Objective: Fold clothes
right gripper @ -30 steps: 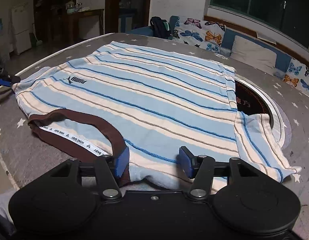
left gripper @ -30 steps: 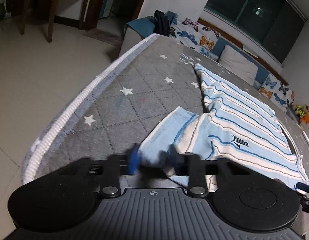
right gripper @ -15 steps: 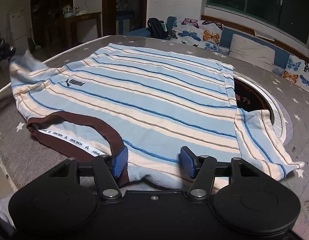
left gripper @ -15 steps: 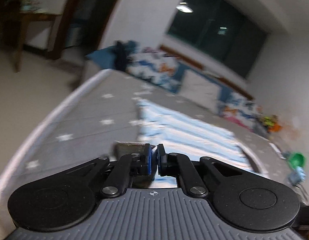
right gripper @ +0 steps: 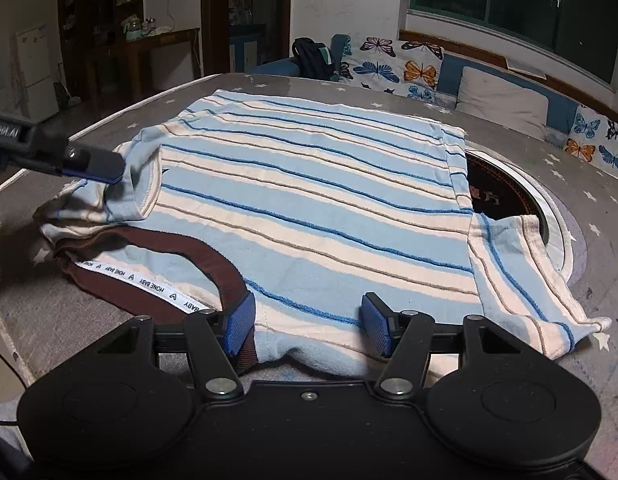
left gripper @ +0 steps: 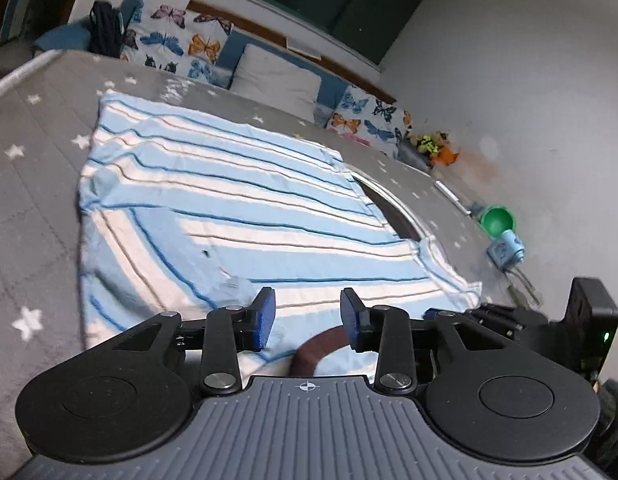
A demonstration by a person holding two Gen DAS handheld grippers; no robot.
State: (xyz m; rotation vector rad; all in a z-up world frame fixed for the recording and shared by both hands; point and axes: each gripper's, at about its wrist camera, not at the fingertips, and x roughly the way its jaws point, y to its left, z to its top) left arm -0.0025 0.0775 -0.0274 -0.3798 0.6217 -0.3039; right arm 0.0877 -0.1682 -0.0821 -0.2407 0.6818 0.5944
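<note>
A light-blue striped T-shirt point(right gripper: 309, 200) with a brown collar point(right gripper: 213, 264) lies flat on the grey star-patterned tabletop point(right gripper: 589, 320). Its left sleeve point(right gripper: 141, 176) is folded in over the chest. The tip of my left gripper point(right gripper: 105, 168) rests against that sleeve. In the left wrist view the left gripper point(left gripper: 308, 320) is open above the T-shirt point(left gripper: 249, 200), with the collar point(left gripper: 309, 354) just below its jaws. My right gripper point(right gripper: 308, 326) is open and straddles the near shoulder edge beside the collar. The right sleeve point(right gripper: 521, 280) lies spread out.
A round dark opening with a white rim point(right gripper: 509, 196) sits in the tabletop under the shirt's right side. A green cup point(left gripper: 497, 220) and a blue toy point(left gripper: 505, 250) lie by the far wall. Butterfly cushions point(right gripper: 405, 68) and a backpack point(right gripper: 309, 56) stand behind.
The left gripper shut on the left sleeve, lifted it and carried it over the shirt, then opened. The sleeve now lies folded inward. The right gripper stayed put.
</note>
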